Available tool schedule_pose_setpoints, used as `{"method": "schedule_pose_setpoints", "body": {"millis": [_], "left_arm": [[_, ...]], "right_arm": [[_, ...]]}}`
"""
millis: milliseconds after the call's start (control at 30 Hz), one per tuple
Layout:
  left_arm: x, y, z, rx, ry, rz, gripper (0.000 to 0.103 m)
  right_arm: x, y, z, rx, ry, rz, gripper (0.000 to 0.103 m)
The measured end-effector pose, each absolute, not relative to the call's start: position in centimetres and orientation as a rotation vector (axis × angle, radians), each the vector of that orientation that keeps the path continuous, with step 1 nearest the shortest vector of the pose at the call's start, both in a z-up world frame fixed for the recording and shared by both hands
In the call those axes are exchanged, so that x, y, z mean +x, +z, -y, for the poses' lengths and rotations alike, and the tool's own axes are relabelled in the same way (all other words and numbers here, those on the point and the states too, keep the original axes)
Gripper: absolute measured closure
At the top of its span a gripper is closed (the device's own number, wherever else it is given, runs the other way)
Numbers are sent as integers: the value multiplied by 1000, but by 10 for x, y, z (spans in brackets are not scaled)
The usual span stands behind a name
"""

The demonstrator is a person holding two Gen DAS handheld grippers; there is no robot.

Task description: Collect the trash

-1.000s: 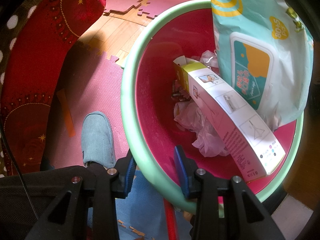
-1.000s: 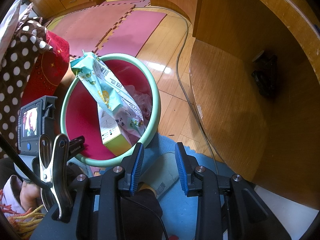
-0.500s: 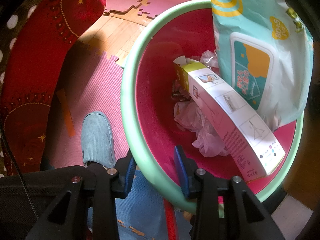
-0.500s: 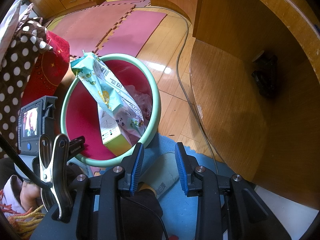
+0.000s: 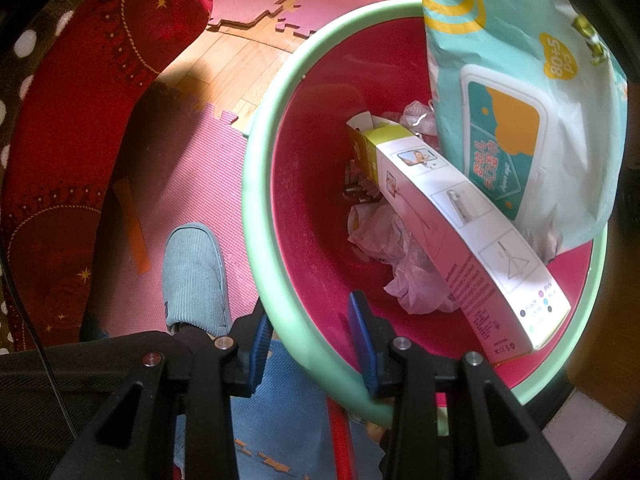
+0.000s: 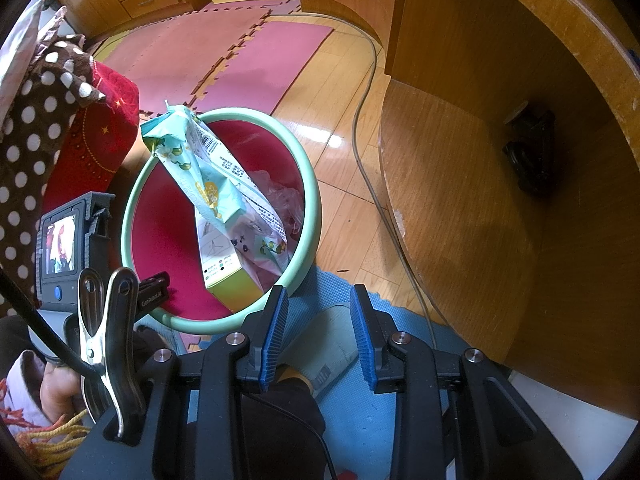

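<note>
Nothing has moved. Left gripper [image 5: 310, 344] straddles the bin [image 5: 256, 208] rim, jaws apart around it. Right gripper [image 6: 318, 328] hangs open, empty. Box [image 5: 460, 220] and wipes pack [image 5: 520, 120] sit inside.

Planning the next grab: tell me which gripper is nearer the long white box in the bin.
Left. The left gripper straddles the bin's green rim, just short of the long white box. The right gripper hangs outside the bin, over the blue mat.

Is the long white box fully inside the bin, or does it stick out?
It sticks out. The white box leans slanted, its lower end resting on the bin's green rim.
</note>
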State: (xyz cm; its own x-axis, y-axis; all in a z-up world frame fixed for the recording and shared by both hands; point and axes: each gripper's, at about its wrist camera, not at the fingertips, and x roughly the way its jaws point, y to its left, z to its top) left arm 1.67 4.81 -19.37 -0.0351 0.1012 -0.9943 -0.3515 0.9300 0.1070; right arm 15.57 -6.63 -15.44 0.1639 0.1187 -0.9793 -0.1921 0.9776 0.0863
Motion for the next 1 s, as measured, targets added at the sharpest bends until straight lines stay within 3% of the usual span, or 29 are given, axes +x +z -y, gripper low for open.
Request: {"method": "schedule_pose_setpoints", "body": {"millis": [1000], "left_arm": [[15, -193, -49, -192, 372, -1560, 62]], "right_arm": [[156, -154, 66, -61, 218, -1388, 70]]}}
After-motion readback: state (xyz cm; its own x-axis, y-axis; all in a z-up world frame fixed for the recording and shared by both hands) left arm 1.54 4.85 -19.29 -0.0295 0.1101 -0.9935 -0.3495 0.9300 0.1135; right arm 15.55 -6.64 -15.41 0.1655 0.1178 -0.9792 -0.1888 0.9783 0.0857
